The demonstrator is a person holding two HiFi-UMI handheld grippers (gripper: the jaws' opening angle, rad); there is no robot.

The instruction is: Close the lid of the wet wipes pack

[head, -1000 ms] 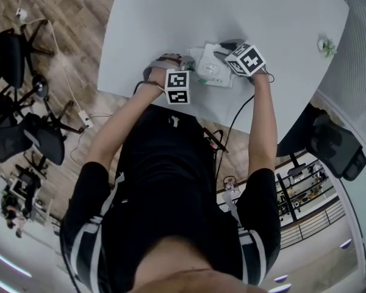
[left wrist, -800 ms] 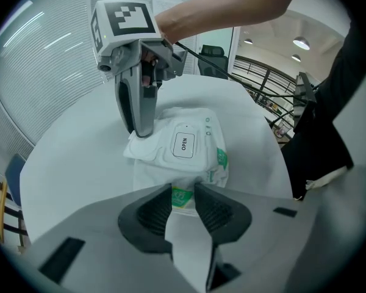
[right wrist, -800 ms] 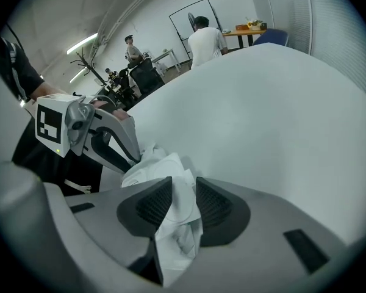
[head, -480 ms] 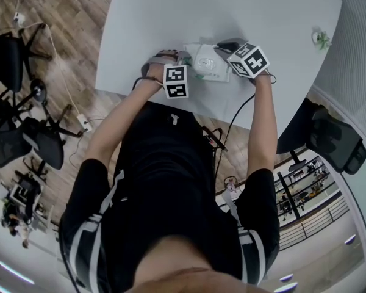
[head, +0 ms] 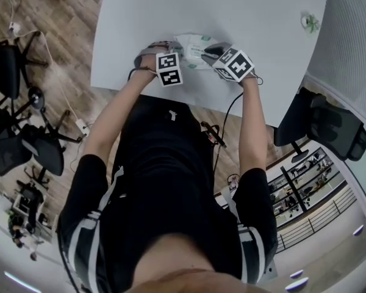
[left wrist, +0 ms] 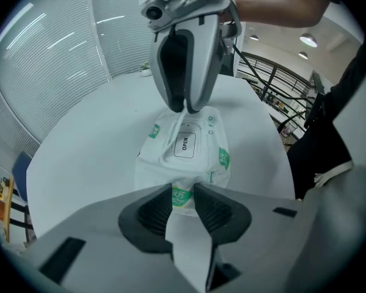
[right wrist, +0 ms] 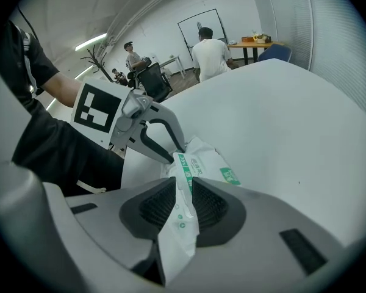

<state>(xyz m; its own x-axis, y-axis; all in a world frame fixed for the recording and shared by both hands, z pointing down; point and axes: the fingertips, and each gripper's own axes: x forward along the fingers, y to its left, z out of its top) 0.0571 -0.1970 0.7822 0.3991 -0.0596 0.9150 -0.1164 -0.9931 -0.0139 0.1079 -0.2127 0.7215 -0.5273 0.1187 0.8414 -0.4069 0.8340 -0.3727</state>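
The wet wipes pack lies on the white tabletop in the upper middle of the head view, between the 2 tools. The left hand-held gripper is pinching the pack's near end seal, at the bottom centre of its own view. The right hand-held gripper has the crinkled film of the opposite end between its jaws.

The right side is what changed. 1 second ago that hand-held gripper hovered over the right part of the pack with its jaws spread wide. Since then it has come in on the end film and nipped it, and the jaws are now opening a little again with the film still between them. It has also drawn lower in the head view relative to the left one, which has kept its place and its pinch.

In the left gripper view the lid, a flap marked OPEN, lies flat on the pack's top face with no raised edge showing. I judge the lid is already down, and the 2 end grips only steady the pack. Whether the flap is fully sealed cannot be told
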